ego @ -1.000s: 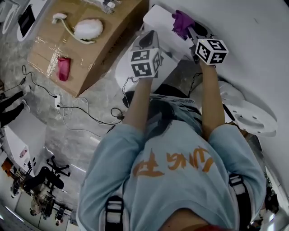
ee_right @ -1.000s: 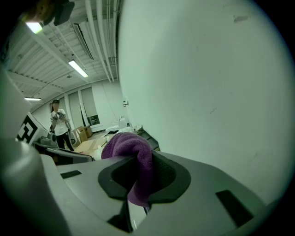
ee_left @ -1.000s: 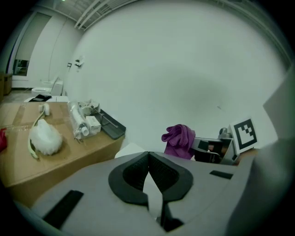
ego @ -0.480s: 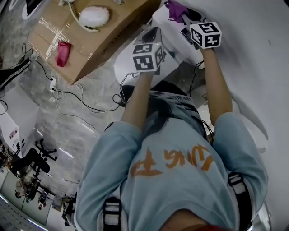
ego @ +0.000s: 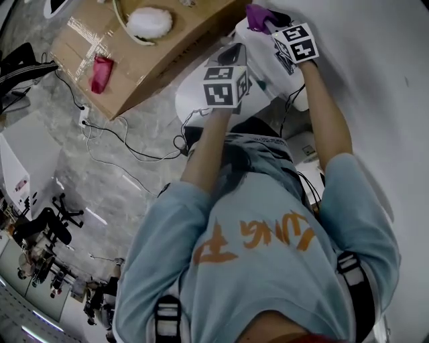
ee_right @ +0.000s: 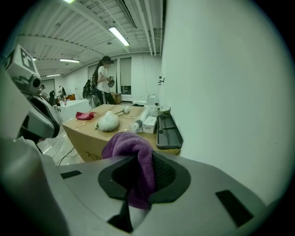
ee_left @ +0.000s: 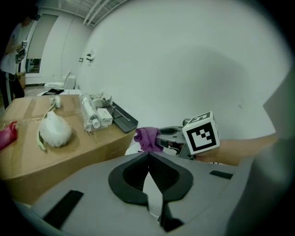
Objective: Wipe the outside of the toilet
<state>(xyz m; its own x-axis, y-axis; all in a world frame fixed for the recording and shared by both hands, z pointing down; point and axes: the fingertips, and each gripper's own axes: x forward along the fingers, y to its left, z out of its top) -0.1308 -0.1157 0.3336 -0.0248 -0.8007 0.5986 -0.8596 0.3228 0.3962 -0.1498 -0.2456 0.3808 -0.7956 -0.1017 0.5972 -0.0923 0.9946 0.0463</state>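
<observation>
The white toilet (ego: 193,102) stands against the wall below my hands, its tank (ego: 263,48) under the right gripper. My right gripper (ego: 265,24) is shut on a purple cloth (ego: 257,15), which bulges out between its jaws in the right gripper view (ee_right: 131,154). From the left gripper view the same cloth (ee_left: 147,138) shows at the tip of the right gripper, just beyond my own jaws. My left gripper (ego: 229,55) hovers over the toilet to the left of the right one; its jaws (ee_left: 148,157) meet with nothing between them.
A cardboard box (ego: 144,57) sits left of the toilet with a white fluffy duster (ego: 149,21), a red rag (ego: 101,72), bottles (ee_left: 90,113) and a dark tray (ee_right: 167,129) on it. Cables (ego: 127,151) trail over the floor. A white wall (ego: 375,80) runs along the right. A person (ee_right: 102,83) stands far off.
The right gripper with the purple cloth has moved farther along the tank toward the wall. The left gripper has kept about the same place.
</observation>
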